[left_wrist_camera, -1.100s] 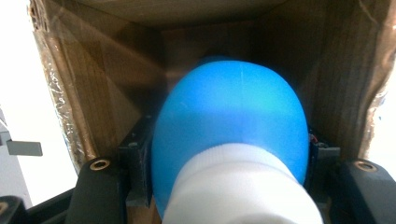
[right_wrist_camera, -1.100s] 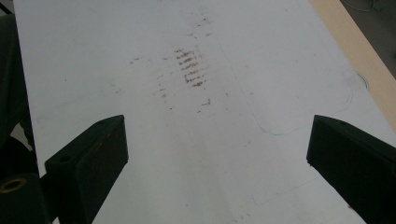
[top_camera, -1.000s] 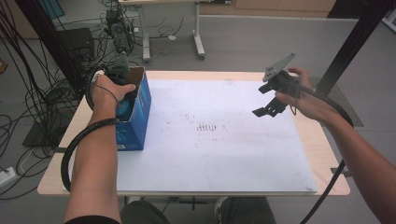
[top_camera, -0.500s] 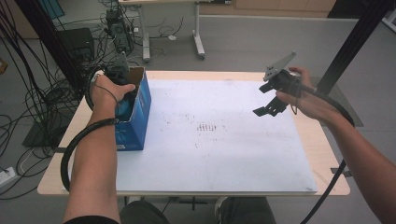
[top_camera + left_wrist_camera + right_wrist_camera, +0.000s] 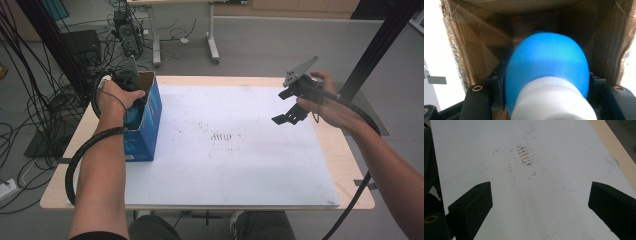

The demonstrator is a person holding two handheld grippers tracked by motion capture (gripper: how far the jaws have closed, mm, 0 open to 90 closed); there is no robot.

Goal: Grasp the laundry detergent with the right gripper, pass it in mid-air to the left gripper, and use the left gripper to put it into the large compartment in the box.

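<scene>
At nine o'clock on the surface, a blue cardboard box stood upright with its top flaps open, its foot resting on the left edge of the white sheet that covered most of the wooden top. Into that open top the left claw reached, pointing downward, with the person's left hand wrapped round its body and a black cable looping back along the forearm. From the left gripper view, the left claw was closed tight on a blue bottle with a white cap; the two black jaws pressed against the bottle's sides, and the brown inner walls of the box rose all around it. The bottle sat inside the box, its rounded blue body toward the bottom and the cap toward the camera

At two o'clock, well apart from the box, the right claw hung in the air above the white sheet, held by the right hand, a grey three-cornered plate on top. Its jaws stood wide apart with nothing between them, as the right gripper view made plain: the right claw framed bare white sheet, marked with a patch of brownish smudges toward twelve o'clock
</scene>
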